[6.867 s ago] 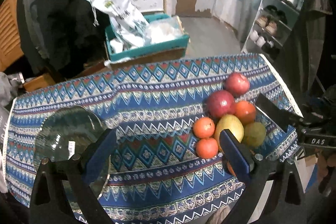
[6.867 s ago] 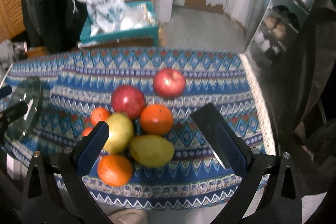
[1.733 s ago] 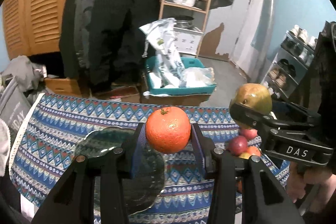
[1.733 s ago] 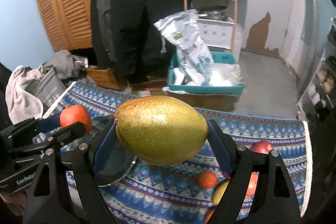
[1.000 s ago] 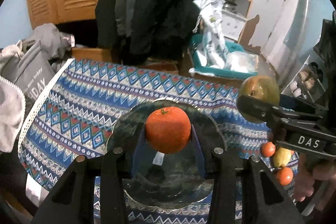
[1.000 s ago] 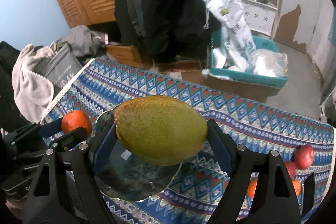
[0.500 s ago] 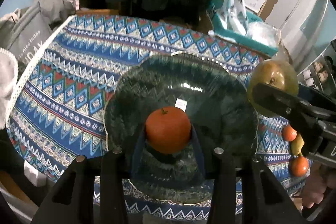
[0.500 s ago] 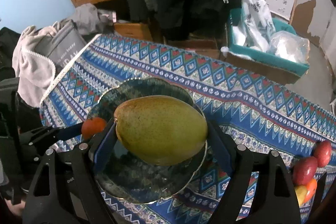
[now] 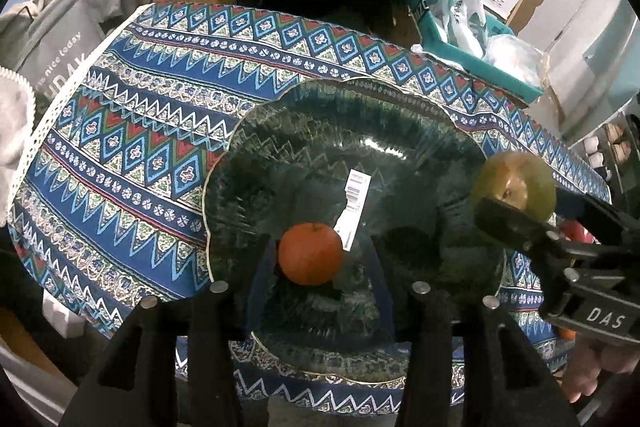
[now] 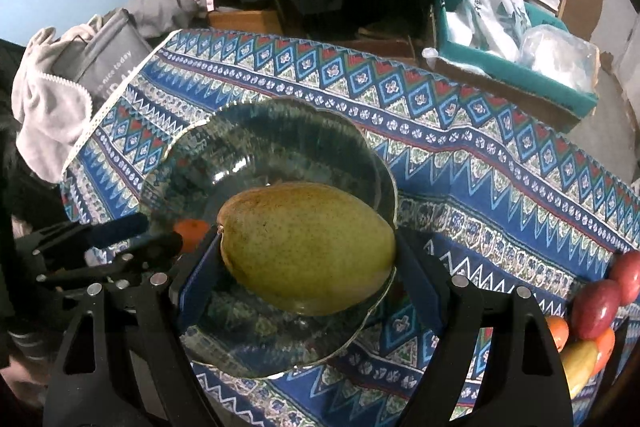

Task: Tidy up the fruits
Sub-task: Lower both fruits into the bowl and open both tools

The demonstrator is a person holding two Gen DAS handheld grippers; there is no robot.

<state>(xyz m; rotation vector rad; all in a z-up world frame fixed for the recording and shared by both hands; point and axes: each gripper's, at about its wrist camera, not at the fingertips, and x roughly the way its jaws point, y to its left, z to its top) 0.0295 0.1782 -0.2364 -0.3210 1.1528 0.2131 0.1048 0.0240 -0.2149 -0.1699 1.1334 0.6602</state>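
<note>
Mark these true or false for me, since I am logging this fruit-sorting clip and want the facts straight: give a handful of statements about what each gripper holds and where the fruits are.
1. The left gripper is open, and the round orange fruit sits between its fingers over the dark green glass plate. True.
2. The right gripper holds a red apple. False: it is shut on the large green-yellow mango.
3. The plate bears a white barcode sticker. True.
4. All the fruit is on the plate. False: red apples and other fruit lie on the patterned blue tablecloth to the right.
5. The mango lies flat on the tablecloth. False: it is held over the plate.
</note>
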